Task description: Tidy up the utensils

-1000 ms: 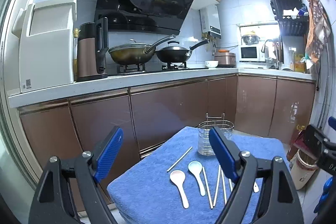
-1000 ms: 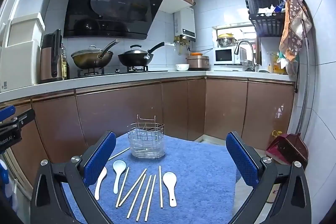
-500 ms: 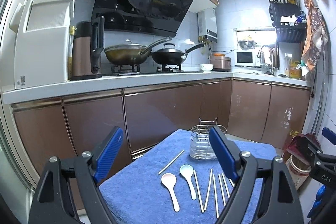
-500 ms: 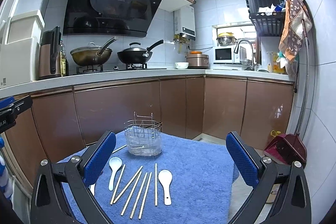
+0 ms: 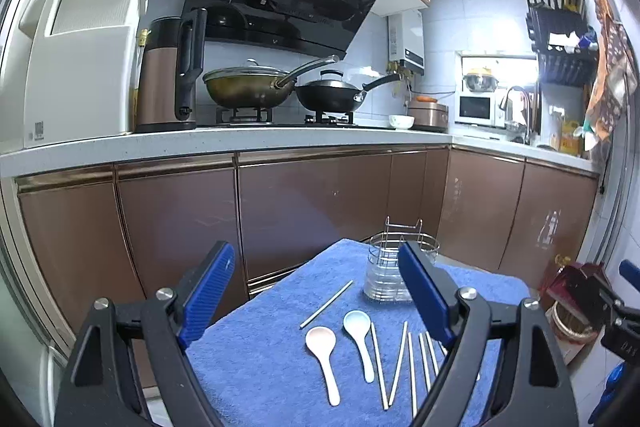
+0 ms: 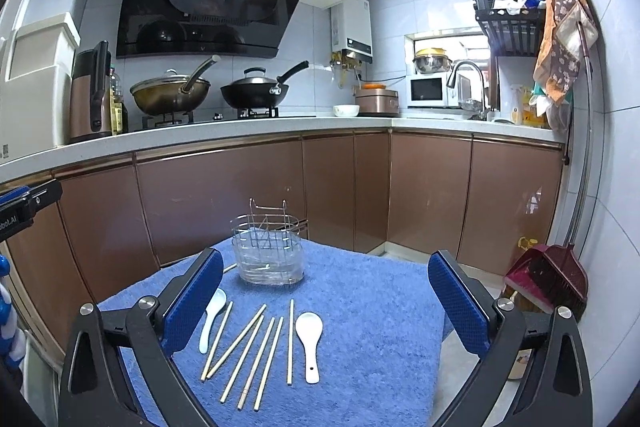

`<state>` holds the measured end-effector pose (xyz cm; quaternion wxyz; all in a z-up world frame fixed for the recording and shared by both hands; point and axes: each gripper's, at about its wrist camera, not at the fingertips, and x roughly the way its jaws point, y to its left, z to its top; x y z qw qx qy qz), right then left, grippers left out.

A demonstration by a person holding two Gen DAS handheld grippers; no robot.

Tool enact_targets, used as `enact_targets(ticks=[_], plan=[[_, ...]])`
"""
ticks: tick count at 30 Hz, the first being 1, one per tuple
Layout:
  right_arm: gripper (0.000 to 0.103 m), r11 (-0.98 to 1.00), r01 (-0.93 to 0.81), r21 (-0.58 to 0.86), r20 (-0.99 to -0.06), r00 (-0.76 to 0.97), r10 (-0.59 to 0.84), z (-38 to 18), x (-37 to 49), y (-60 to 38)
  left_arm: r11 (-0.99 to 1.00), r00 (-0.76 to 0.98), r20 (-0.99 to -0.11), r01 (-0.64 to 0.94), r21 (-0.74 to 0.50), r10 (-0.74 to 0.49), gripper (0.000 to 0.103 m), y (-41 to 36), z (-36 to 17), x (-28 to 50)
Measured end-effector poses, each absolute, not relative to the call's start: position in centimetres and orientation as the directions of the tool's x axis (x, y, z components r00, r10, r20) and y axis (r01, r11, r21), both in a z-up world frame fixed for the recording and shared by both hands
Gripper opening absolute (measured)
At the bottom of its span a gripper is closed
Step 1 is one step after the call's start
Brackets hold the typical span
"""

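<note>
The left gripper (image 5: 316, 291) is held with its jaws spread wide and nothing between the blue pads (image 5: 420, 291). The right gripper (image 6: 326, 301) is likewise held spread apart, with nothing gripped. Both are raised above the blue towel (image 6: 372, 311) on which the utensils are laid.

Three spoons are counted: a white spoon (image 6: 309, 341) in the right wrist view, a pale blue spoon (image 5: 360, 337) and a pinkish spoon (image 5: 325, 355) in the left wrist view. The pale blue spoon is partly hidden behind the left pad in the right wrist view.

Seven chopsticks are counted. Six chopsticks (image 6: 256, 353) are laid in a loose row between the spoons. One single chopstick (image 5: 326, 303) is laid apart, near the holder.

One wire utensil holder (image 6: 269, 253) is stood upright at the far edge of the towel, with nothing visible inside

Beyond, brown cabinets (image 6: 224, 195) are seen beneath a counter carrying two woks (image 6: 252, 91)
</note>
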<state>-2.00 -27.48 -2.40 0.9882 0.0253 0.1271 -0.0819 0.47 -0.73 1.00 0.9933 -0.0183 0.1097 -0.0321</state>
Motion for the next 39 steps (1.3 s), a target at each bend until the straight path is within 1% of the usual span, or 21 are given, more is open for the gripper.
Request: enact_targets(ticks=[5, 12, 17, 24, 29, 35, 39], plan=[[0.100, 0.987, 0.162, 0.012, -0.262, 0.953, -0.153, -2.3, -1.3, -27.6, 0.998, 0.978, -0.198, 0.051, -0.031, -0.056, 0.083, -1.2, 1.3, 1.0], [0.100, 0.988, 0.152, -0.001, -0.231, 0.962, -0.148, -0.6, -0.9, -27.7, 0.999, 0.984, -0.170, 0.046, -0.018, -0.048, 0.083, -1.8, 2.9, 1.3], [0.100, 0.989, 0.147, -0.011, -0.224, 0.964, -0.145, 0.1, -0.3, -27.6, 0.999, 0.983, -0.177, 0.048, -0.020, -0.051, 0.083, -1.8, 3.2, 2.2], [0.100, 0.992, 0.126, -0.026, -0.254, 0.959, -0.129, 0.0, 1.5, -27.4, 0.998, 0.978, -0.201, 0.052, -0.027, -0.056, 0.083, -1.5, 2.6, 3.8], [0.097, 0.994, 0.105, -0.029, -0.291, 0.950, -0.109, -0.6, 3.3, -27.2, 0.998, 0.971, -0.233, 0.054, -0.036, -0.061, 0.083, -1.1, 1.6, 5.6], [0.093, 0.998, 0.059, -0.011, -0.379, 0.924, -0.059, -2.5, 6.4, -26.8, 0.998, 0.945, -0.321, 0.057, -0.039, -0.067, 0.083, -0.5, -0.8, 8.8], [0.088, 0.999, 0.028, 0.020, -0.445, 0.896, -0.016, -4.0, 8.6, -27.1, 0.995, 0.906, -0.415, 0.059, -0.079, -0.087, 0.083, 0.7, -2.8, 11.4]])
